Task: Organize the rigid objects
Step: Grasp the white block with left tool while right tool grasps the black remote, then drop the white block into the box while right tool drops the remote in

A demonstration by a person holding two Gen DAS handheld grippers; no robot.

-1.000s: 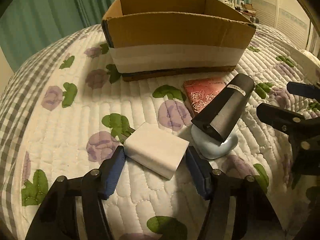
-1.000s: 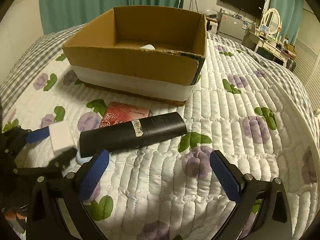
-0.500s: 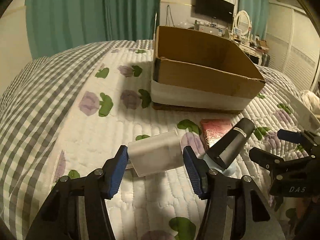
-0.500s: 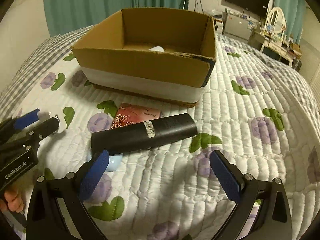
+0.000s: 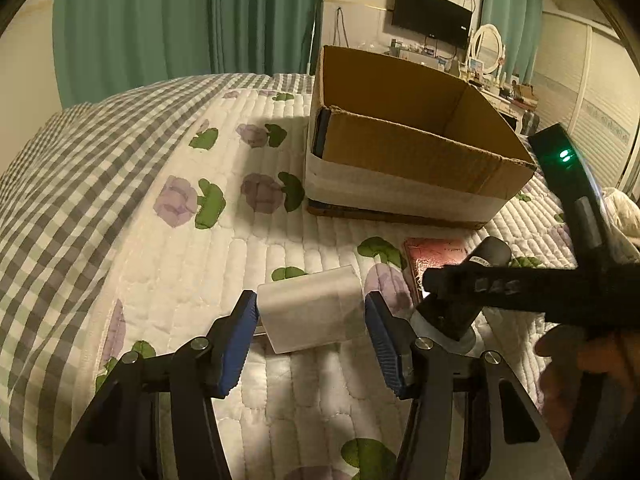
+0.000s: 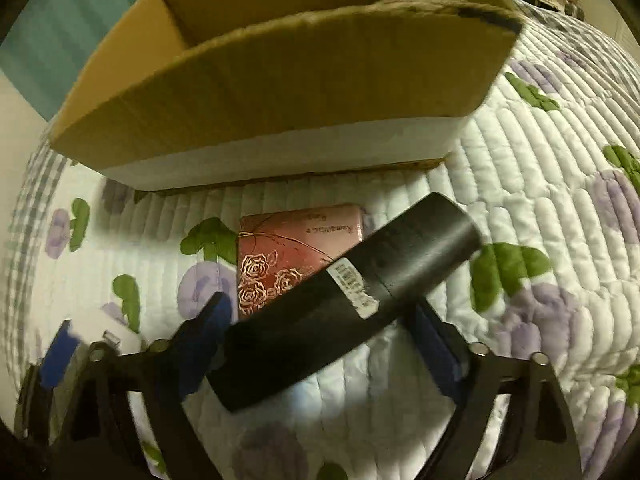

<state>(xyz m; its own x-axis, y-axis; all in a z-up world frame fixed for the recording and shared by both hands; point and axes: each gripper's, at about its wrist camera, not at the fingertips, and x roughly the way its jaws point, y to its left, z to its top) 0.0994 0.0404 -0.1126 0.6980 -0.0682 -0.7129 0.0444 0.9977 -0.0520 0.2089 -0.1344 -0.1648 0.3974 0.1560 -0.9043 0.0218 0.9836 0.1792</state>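
Observation:
My left gripper (image 5: pixel 310 320) is shut on a white rectangular block (image 5: pixel 316 312) and holds it a little above the quilt. To its right a black tube (image 5: pixel 490 250) lies slanted, propped on a pale blue object (image 5: pixel 464 338). In the right wrist view, the black tube (image 6: pixel 352 296) runs diagonally between the blue pads of my right gripper (image 6: pixel 320 340). Those jaws are closing around it, and the blurred picture shows no firm press. Part of a red rose-patterned box (image 6: pixel 288 248) lies beneath the tube. The open cardboard box (image 6: pixel 280 80) stands just behind.
The cardboard box (image 5: pixel 400 152) sits on a flowered white quilt (image 5: pixel 200 260) with a grey checked border at the left. The right gripper's black body (image 5: pixel 520 284) and a person's hand (image 5: pixel 572 360) cross the right side. Green curtains, a television and a dresser stand behind.
My right gripper has dropped down and forward over the black tube, and its jaws have narrowed around it. My left gripper closed on the white block and lifted it, then stayed almost still.

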